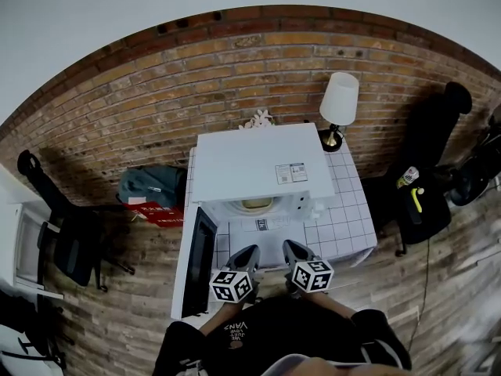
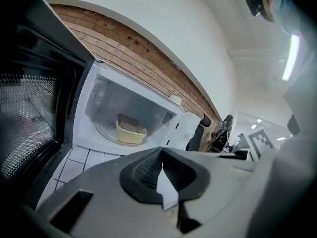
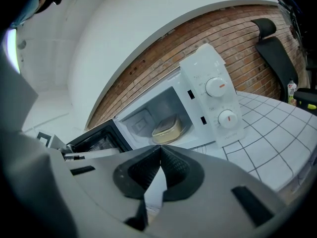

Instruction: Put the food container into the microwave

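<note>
**Figure. Open microwave with the load in place, head view and both gripper views.**

The microwave (image 1: 258, 167) stands on a white tiled bench (image 1: 344, 218) against a brick wall. Its door (image 1: 200, 261) is swung fully open at the 9 o'clock side. A lamp (image 1: 339, 100) stands at 1 o'clock from the oven.

The food container (image 2: 131, 129) sits inside the cavity, on the round turntable near its middle, clear of the walls. It is a shallow, pale tub with rounded corners and what looks like a fitted lid.

The left gripper (image 1: 249, 251) and the right gripper (image 1: 293, 247) hover side by side over the bench. Both are at 6 o'clock from the cavity mouth, apart from the container, which lies at 12 o'clock from them. Each gripper view shows its fingers pressed together with nothing between them.

Handling, as a judgement:
- **Weight and stiffness:** the tub appears to be thin plastic, so it is probably light. The walls are probably fairly stiff at the rim but may flex at mid-wall under a hard squeeze.
- **Surface:** it looks smooth, so it may slip in a shallow pinch.
- **Where to hold:** the soundest hold would be across a short end, with the fingers over the rim or lid edge. It should be kept level in case the contents shift.

With the container already in the oven, the placing step looks done. The open door is what remains.
</note>
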Motion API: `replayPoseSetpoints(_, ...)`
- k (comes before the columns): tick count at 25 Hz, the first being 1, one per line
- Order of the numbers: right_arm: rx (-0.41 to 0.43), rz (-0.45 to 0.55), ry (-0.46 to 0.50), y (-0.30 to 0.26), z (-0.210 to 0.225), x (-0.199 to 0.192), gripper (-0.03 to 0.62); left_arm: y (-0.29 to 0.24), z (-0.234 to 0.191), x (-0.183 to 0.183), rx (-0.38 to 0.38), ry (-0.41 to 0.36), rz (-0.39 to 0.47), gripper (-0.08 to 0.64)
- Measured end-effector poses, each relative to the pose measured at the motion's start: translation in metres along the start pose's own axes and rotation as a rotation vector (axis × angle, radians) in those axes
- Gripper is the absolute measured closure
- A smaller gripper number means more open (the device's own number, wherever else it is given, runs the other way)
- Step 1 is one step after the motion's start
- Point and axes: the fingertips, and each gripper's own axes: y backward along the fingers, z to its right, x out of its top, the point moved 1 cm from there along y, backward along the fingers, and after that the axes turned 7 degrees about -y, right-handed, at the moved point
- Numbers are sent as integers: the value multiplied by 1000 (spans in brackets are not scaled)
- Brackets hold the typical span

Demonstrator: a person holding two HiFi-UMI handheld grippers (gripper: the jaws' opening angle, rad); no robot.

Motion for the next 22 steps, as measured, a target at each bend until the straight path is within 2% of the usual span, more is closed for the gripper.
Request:
replayPoseSetpoints(10, -42, 27, -7, 9, -4, -7, 588, 11, 0, -5, -30, 1, -14, 549)
replayPoseSetpoints(22, -47, 17, 10, 13, -7, -8, 588, 14, 1, -3, -36, 8, -4, 549)
